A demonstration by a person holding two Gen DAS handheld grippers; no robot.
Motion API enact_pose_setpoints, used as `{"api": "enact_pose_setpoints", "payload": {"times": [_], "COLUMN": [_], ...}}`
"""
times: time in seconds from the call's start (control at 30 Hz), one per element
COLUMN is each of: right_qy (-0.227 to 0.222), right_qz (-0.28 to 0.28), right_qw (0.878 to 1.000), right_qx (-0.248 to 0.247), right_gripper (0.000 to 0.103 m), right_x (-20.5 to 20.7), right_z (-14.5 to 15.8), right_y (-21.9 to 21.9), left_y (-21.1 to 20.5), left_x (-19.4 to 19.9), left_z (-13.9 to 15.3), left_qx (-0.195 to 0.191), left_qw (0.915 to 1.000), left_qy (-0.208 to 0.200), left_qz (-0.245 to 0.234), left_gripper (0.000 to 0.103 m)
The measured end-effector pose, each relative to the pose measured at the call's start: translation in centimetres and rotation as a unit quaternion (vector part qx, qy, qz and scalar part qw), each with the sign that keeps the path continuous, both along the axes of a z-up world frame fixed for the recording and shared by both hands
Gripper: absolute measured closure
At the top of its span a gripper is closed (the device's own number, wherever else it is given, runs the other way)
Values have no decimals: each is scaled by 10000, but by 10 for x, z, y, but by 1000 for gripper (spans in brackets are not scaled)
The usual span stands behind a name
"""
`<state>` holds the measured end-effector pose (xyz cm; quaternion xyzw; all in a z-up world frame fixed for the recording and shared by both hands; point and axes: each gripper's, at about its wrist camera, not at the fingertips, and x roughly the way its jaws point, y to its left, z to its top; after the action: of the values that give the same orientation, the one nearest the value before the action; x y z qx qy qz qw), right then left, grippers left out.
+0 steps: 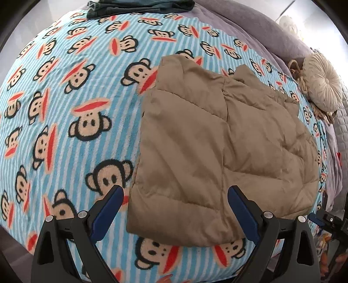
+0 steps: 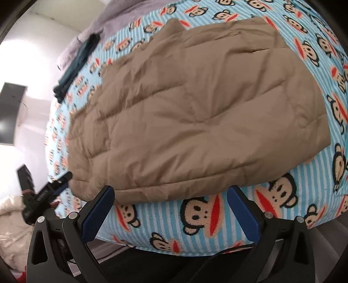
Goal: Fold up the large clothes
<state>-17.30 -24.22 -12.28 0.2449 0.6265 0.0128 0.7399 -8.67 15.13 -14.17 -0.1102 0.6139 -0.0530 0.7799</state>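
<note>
Lying folded on the monkey-print blanket [image 1: 65, 135]: tan quilted jacket [image 1: 217, 141], directly ahead of both tongs. Left tongs [image 1: 175, 209] released, jaws spread wide, nothing between the pads; jacket's near left corner sits in the gap between them but below, not touched. Right tongs [image 2: 170, 205] also released, jaws wide, empty; jacket's near hem just beyond their tips, blanket edge beneath. Dark green folded garment [image 1: 139, 6] far beyond the left tongs, at the blanket's far edge. Round cream cushion [image 1: 322, 85] far right of the jacket.
</note>
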Motion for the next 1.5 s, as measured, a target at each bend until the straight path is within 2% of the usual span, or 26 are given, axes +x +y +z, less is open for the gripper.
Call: {"api": "enact_pose_setpoints", "payload": {"times": [0.17,0.33,0.37,0.5,0.57,0.63,0.73,0.97,1.17,1.23,1.27,1.3,1.33,1.37,1.5], "right_qy": [186,180,177,311,393,468,532,611,462,314,243,151,36,-58,-491], "right_qz": [-79,133,151,112,94,50,17,23,-96,-166,-178,-185,-158,-114,131], "right_qw": [9998,9994,9993,9986,9981,9980,9978,9972,9976,9975,9973,9969,9964,9960,9935], "right_qx": [1,-253,-284,-423,-458,-414,-391,-435,-510,-609,-673,-752,-830,-886,-1014], "right_gripper": [1,3,6,32,35,35,35,35,35,35,36,50,60,74,79], "right_x": [17,26,26,26,26,27,28,31,28,29,31,33,37,42,69], "right_z": [-16,-17,-17,-19,-20,-22,-22,-21,-9,-3,0,3,6,9,11], "right_y": [19,37,38,39,39,39,39,41,37,35,34,34,33,33,36], "left_y": [4,13,15,23,26,23,10,-10,-11,-12,-13,-13,-14,-15,-26], "left_x": [9,21,25,44,58,69,79,92,98,97,97,97,97,97,91], "left_z": [-2,-5,-7,-19,-33,-47,-64,-86,-99,-96,-95,-94,-92,-88,-63], "left_qx": [64,52,-18,-481,-905,-1291,-1564,-1744,-1967,-1989,-2069,-2255,-2395,-2383,-2104], "left_qw": [9999,9992,9989,9967,9926,9862,9780,9711,9658,9655,9634,9588,9558,9562,9636], "left_qy": [-27,-96,-93,-54,102,315,562,816,927,774,755,784,802,762,567], "left_qz": [-129,-383,-458,-651,-798,-984,-1265,-1410,-1412,-1492,-1526,-1537,-1507,-1519,-1552], "left_gripper": [6,6,6,6,6,6,6,6,7,22,43,60,64,68,75]}}
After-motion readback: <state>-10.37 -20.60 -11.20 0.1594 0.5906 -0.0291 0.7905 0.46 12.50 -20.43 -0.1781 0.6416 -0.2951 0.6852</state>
